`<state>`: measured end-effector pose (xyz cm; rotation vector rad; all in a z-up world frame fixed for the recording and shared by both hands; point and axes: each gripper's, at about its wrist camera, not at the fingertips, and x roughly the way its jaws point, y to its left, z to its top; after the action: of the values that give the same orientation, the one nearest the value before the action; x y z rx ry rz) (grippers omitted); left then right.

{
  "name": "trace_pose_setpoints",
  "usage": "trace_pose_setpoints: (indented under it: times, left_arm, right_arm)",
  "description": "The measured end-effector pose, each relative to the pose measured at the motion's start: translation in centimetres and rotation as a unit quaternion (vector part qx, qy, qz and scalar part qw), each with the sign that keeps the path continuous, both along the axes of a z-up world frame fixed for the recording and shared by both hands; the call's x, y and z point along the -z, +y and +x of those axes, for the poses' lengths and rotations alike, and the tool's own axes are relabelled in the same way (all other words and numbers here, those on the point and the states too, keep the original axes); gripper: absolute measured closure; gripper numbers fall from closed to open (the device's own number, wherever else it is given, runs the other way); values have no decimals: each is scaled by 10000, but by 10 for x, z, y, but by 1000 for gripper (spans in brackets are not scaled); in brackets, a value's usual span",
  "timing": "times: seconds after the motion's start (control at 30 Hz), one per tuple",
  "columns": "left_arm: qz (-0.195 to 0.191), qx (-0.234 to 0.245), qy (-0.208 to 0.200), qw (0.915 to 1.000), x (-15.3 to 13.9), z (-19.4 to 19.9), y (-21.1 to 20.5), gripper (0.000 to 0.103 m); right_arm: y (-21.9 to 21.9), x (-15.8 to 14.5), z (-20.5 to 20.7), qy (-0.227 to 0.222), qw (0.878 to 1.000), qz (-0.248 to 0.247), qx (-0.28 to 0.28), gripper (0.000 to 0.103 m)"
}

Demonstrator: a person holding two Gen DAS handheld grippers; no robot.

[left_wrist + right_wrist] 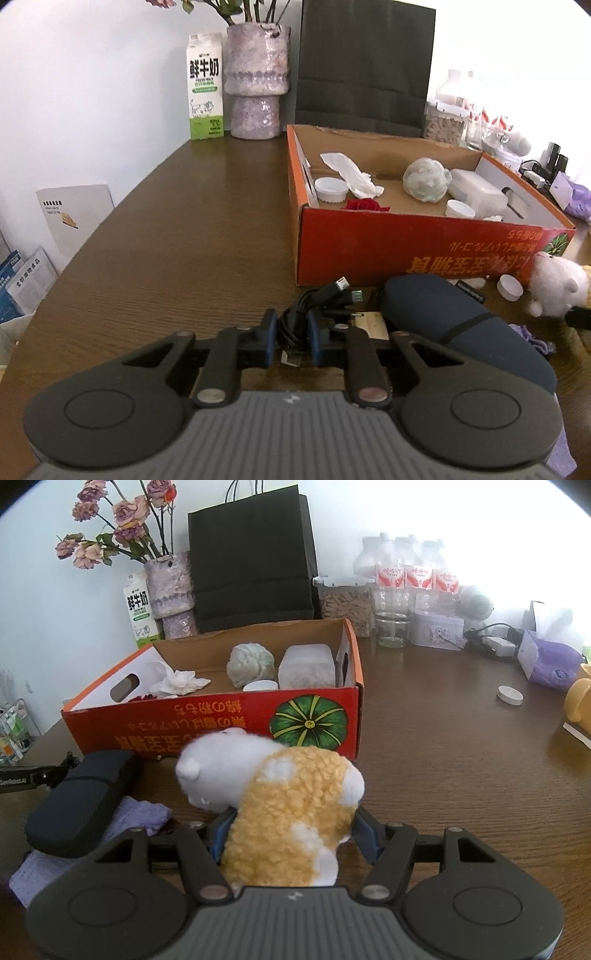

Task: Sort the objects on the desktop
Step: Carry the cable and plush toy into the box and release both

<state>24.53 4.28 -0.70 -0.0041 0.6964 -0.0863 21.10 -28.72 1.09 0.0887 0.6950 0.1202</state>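
My left gripper (291,332) is shut on a bundle of black cables (325,293) lying on the brown table in front of the red cardboard box (406,243). A dark blue case (443,314) lies just right of the cables. In the right wrist view my right gripper (294,821) is shut on a white and tan plush toy (288,797), its blue pads pressing on both of the toy's sides. The toy sits before the box (207,723), which holds tissue, white lids, a crumpled bag and a clear container. The same toy (557,288) shows at the right in the left wrist view.
A milk carton (206,86), a purple vase (256,81) and a black paper bag (364,62) stand at the back. Water bottles (404,576), a jar (345,602) and a tissue pack (550,661) stand back right. A white cap (509,695) and a purple cloth (140,812) lie on the table.
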Motion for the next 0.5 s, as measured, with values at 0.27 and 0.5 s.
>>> trace_pose_setpoints:
  times: [0.27,0.5]
  left_arm:
    - [-35,-66,-435,9990,-29,-21,2,85]
    - [4,84,-974,9952,-71,-21,-14,85]
  right_arm:
    - [1,-18,-10,-272,9996,32,-62,39]
    - [8,-50,-9,-694,9973,-32,-241,39]
